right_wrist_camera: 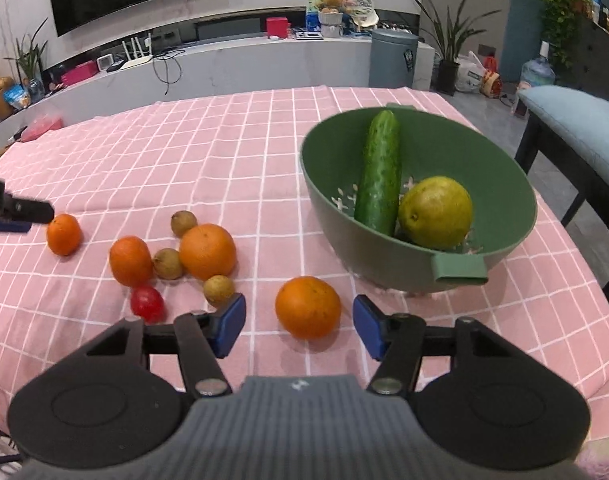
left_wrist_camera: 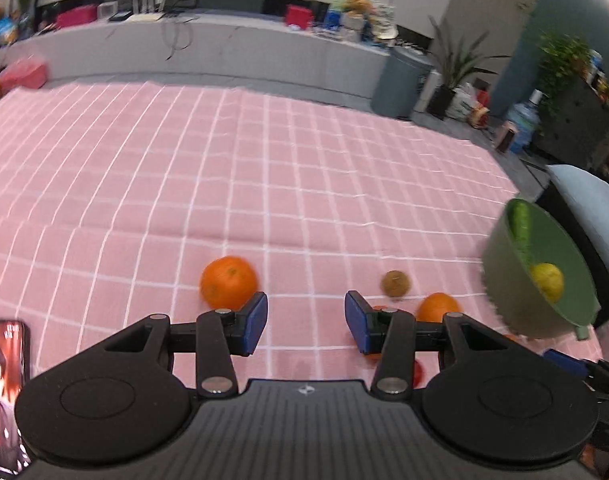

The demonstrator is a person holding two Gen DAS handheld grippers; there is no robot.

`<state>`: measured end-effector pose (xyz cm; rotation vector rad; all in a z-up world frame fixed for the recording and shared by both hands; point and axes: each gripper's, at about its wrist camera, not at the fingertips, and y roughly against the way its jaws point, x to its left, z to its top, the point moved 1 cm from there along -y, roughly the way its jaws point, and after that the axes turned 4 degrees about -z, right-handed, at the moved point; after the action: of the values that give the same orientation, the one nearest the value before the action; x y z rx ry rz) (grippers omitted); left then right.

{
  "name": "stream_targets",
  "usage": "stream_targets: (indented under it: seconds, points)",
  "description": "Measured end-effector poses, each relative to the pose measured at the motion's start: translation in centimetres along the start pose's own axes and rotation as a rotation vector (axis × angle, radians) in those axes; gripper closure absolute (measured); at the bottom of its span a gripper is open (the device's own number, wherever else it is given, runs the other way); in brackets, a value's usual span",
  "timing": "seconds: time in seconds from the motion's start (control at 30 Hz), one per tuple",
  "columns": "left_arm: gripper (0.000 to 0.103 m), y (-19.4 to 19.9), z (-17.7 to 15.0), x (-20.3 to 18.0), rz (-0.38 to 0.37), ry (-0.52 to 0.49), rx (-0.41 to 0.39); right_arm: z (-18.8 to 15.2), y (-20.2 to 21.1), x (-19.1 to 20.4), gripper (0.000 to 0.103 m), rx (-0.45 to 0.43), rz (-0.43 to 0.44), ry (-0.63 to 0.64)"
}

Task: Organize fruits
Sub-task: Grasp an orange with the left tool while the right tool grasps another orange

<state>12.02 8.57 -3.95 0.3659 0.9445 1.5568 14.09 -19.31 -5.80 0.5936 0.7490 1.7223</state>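
The right gripper (right_wrist_camera: 298,326) is standing with its jaws apart, empty, an orange (right_wrist_camera: 307,306) lying on the pink checked tablecloth (right_wrist_camera: 224,152) just ahead between the pads, untouched. The left gripper (left_wrist_camera: 306,322) is hanging parted and empty, a mandarin (left_wrist_camera: 228,282) beside its left pad. Farther off, the green colander (right_wrist_camera: 504,184) is holding a cucumber (right_wrist_camera: 378,172) and a lemon (right_wrist_camera: 435,212).
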Motion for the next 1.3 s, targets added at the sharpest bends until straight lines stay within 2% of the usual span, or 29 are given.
stream_targets:
  seconds: [0.13, 0.33, 0.57, 0.73, 0.8, 0.9, 1.0, 1.17, 1.3]
  points:
    - [0.040, -1.3, 0.0, 1.0, 0.012, 0.028, 0.014, 0.0, -1.0, -0.2, 0.045, 0.016, 0.004, -0.037]
    - [0.040, -2.2, 0.2, 2.4, 0.133, 0.049, -0.012, 0.1, -2.1, -0.3, 0.043, 0.021, 0.024, -0.064]
    - [0.040, -4.1, 0.4, 3.0, 0.172, 0.054, 0.028, 0.2, -3.5, -0.2, 0.043, 0.038, 0.019, -0.083]
    - [0.040, -4.6, 0.3, 4.5, 0.155, 0.130, 0.047, 0.2, -4.3, -0.2, 0.045, 0.058, 0.024, -0.085]
    - [0.044, -4.6, 0.3, 4.7, 0.137, 0.153, 0.051, 0.2, -4.5, -0.2, 0.047, 0.063, 0.021, -0.084]
    - [0.051, -4.6, 0.3, 4.9, 0.125, 0.141, 0.049, 0.3, -4.5, -0.2, 0.053, 0.061, 0.012, -0.087]
    - [0.052, -4.4, 0.1, 4.5, 0.132, 0.111, 0.047, 0.3, -4.7, -0.3, 0.061, 0.073, 0.004, -0.093]
    - [0.053, -4.4, 0.2, 3.6, 0.137, 0.095, 0.042, 0.1, -5.0, -0.6, 0.061, 0.091, 0.011, -0.108]
    - [0.054, -3.6, 0.2, 3.6, 0.101, 0.110, 0.016, 0.1, -4.4, -0.6, 0.062, 0.079, 0.017, -0.110]
